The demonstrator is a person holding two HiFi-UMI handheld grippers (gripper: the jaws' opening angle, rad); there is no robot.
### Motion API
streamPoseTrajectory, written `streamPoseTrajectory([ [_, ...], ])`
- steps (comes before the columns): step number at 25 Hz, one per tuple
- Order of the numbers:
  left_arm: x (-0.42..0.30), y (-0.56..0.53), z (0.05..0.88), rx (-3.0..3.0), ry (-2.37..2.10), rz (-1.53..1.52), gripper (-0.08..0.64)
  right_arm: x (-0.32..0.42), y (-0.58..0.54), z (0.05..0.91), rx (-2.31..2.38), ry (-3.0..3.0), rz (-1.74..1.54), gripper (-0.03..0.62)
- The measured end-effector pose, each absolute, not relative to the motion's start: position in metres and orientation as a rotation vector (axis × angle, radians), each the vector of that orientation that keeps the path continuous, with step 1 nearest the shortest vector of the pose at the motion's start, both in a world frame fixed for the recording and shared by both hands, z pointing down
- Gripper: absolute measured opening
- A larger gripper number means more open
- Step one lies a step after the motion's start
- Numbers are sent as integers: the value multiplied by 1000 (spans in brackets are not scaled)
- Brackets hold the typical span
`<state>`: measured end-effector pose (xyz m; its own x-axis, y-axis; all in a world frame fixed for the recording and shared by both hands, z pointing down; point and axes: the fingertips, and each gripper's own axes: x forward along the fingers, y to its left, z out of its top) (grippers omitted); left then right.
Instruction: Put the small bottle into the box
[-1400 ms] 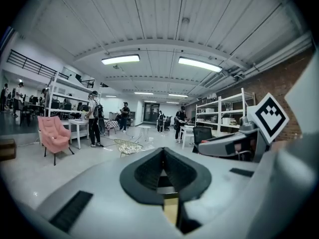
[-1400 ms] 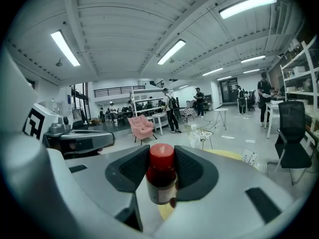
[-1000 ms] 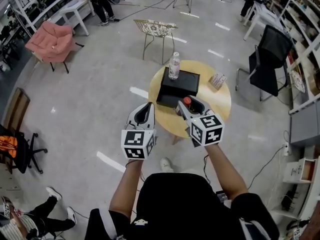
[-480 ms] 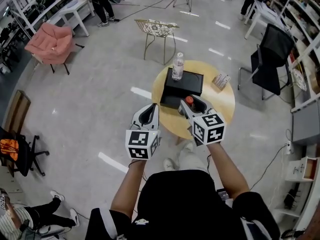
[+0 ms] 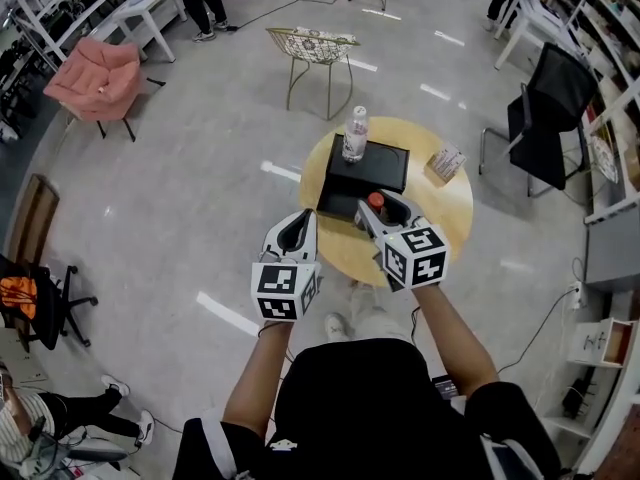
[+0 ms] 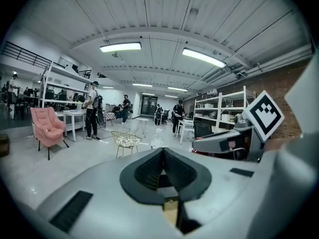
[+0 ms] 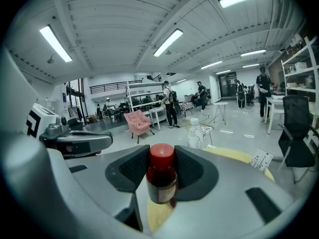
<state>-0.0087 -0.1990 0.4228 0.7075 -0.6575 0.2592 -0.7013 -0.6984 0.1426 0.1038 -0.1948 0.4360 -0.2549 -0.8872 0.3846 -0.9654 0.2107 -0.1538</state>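
Right gripper (image 5: pixel 381 208): its two dark pads are clamped on the small bottle, one on each side just below the cap.
Small bottle (image 7: pixel 161 176): brown, with a red cap, held upright in the right gripper above the near part of the table, by the near edge of the box and not in it.
Box (image 5: pixel 372 166): black and flat, lying on the round table. From the head view its inside cannot be made out, so what it holds cannot be told.
Left gripper (image 6: pixel 162 158): its pads are pressed together with nothing between them. It is held over the floor beside the table, to the left of the right gripper.
Table (image 5: pixel 440 208): round, with a yellow top that carries the box.
Water bottle (image 5: pixel 353 134): clear plastic, upright at the far left corner of the box. Whether it stands on the box or just behind it cannot be told.
Card (image 5: pixel 447 162): a small printed piece on the table, to the right of the box and apart from it.
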Motion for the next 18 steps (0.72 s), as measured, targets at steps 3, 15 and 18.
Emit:
streamPoseTrajectory([
  [3, -2, -211, 432, 2655, -1091, 297, 12, 111, -208, 445, 1746, -2264, 564, 147],
  [15, 21, -257, 469, 2549, -1126, 348, 12, 124, -259, 490, 1598, -2262, 645, 147],
  [18, 18, -267, 479, 2513, -1145, 362, 12, 122, -271, 503, 1554, -2258, 659, 147],
])
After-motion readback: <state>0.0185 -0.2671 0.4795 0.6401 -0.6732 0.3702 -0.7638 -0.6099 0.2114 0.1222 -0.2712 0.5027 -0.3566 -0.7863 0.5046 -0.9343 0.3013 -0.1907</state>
